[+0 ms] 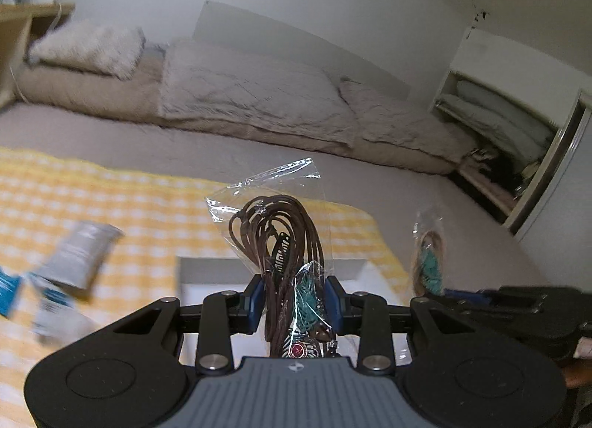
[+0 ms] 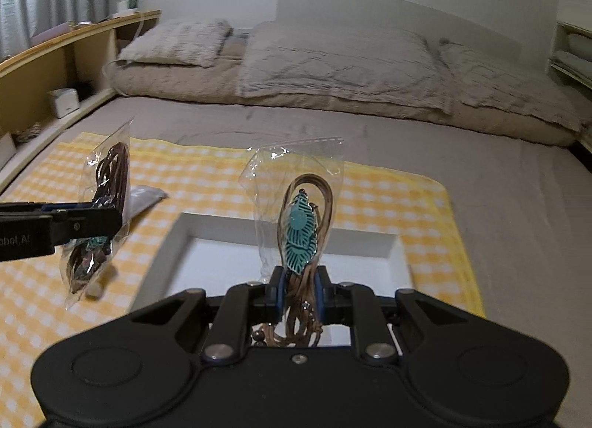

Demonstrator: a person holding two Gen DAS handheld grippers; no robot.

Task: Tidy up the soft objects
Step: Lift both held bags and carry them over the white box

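My left gripper (image 1: 296,298) is shut on a clear bag with a dark brown cord necklace (image 1: 281,243), held upright above the white tray (image 1: 207,272). It also shows in the right wrist view (image 2: 103,184), at the left. My right gripper (image 2: 299,291) is shut on a clear bag with a tan cord and teal leaf pendant (image 2: 301,232), held above the white tray (image 2: 399,254). That bag also shows in the left wrist view (image 1: 429,258), at the right.
A yellow checked cloth (image 2: 207,169) lies under the tray on the grey bed (image 2: 518,206). A grey pouch (image 1: 81,254) and blue-white packets (image 1: 48,302) lie on the cloth at the left. Pillows and a folded duvet (image 2: 333,61) lie at the far end. A wooden shelf (image 2: 55,69) runs along the left.
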